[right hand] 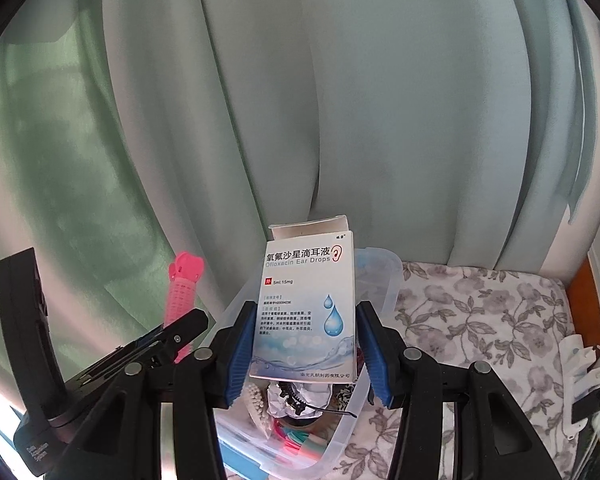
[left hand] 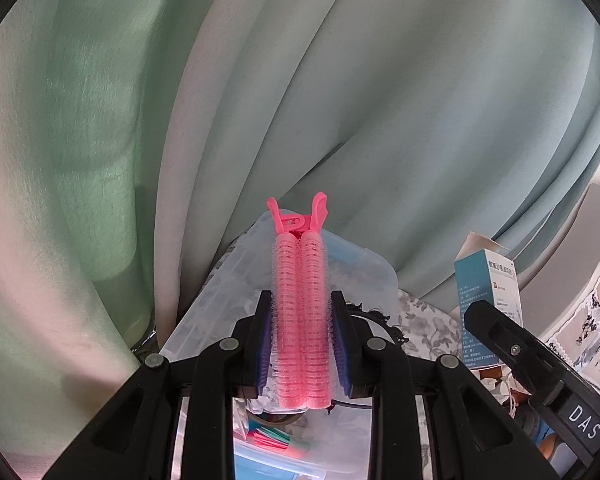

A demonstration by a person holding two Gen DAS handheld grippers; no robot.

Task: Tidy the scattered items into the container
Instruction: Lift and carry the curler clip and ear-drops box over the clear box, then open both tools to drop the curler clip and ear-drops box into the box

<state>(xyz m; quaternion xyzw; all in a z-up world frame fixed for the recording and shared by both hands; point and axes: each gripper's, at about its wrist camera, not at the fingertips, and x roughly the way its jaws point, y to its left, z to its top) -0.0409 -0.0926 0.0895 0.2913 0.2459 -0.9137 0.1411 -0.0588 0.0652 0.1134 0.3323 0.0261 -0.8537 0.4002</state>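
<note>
My left gripper [left hand: 300, 312] is shut on a pink hair-roller clip [left hand: 301, 300], which stands up between the blue pads with its pink handles on top. It hangs over a clear plastic container [left hand: 216, 304] that holds several small items. My right gripper [right hand: 304, 332] is shut on a white and blue ear drops box [right hand: 306, 304], held upright above the same container [right hand: 384, 280]. The box [left hand: 486, 292] and a black part of the right gripper show at the right of the left wrist view. In the right wrist view the pink clip [right hand: 182, 292] rises at the left.
Pale green curtains [right hand: 300, 100] hang close behind the container. A floral cloth [right hand: 480, 320] covers the surface to the right, with a wooden edge [right hand: 584, 296] beyond it. White cables and small clutter [right hand: 584, 376] lie at the far right. A round grey object [left hand: 580, 260] stands at the right.
</note>
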